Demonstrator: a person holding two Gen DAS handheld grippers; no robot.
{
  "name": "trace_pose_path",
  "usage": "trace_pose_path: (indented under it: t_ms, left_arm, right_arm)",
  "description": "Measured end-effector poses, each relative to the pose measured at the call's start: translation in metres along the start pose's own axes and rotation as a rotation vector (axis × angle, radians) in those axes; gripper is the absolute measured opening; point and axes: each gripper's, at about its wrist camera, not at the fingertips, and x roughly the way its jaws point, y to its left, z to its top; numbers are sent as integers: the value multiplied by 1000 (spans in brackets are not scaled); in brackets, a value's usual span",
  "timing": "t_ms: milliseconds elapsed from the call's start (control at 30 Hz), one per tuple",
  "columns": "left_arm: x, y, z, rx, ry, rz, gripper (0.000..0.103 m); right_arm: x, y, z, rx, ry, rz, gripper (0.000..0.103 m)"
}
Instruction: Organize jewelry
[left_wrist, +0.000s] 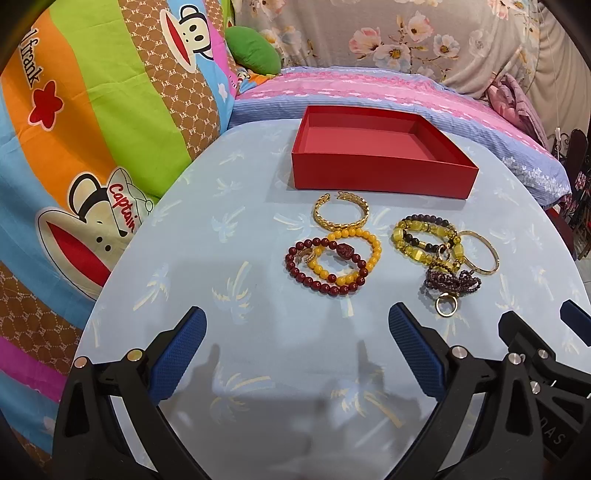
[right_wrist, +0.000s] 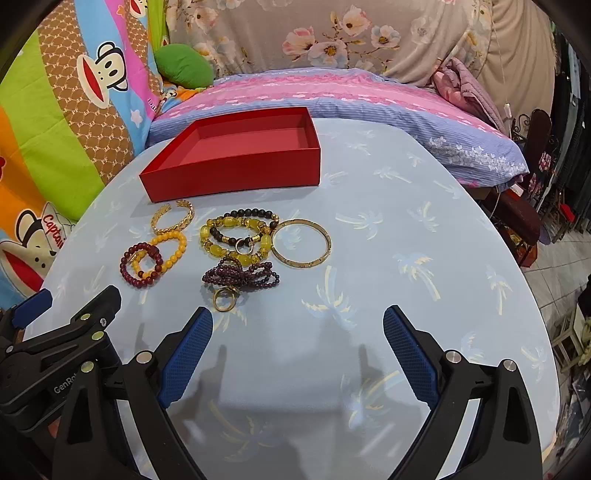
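An empty red box (left_wrist: 380, 173) (right_wrist: 236, 177) sits at the far side of the light-blue table. In front of it lie a gold cuff (left_wrist: 341, 214) (right_wrist: 173, 218), a dark red bead bracelet (left_wrist: 321, 284) (right_wrist: 142, 264) overlapping a yellow bead bracelet (left_wrist: 373, 254) (right_wrist: 173, 251), a pile of yellow and black bead bracelets (left_wrist: 424, 236) (right_wrist: 236, 236), a thin gold bangle (left_wrist: 484, 254) (right_wrist: 301, 242), a purple bead strand (left_wrist: 450, 282) (right_wrist: 240, 277) and a gold ring (left_wrist: 447, 304) (right_wrist: 223, 299). My left gripper (left_wrist: 297, 325) is open, short of the red bracelet. My right gripper (right_wrist: 297, 325) is open, near the ring.
A round table (right_wrist: 406, 277) with palm-print cloth holds everything. Behind it is a striped pink and purple cushion (right_wrist: 351, 96), with cartoon bedding (left_wrist: 92, 129) at the left. The right gripper's fingers (left_wrist: 517, 328) show beside the left one at the table's near edge.
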Motion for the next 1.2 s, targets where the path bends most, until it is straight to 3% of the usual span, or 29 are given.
trace_pose_path:
  t_ms: [1200]
  left_arm:
    - [1,1,5,1,-1,15,94]
  right_arm:
    - [3,1,5,9,0,6,90]
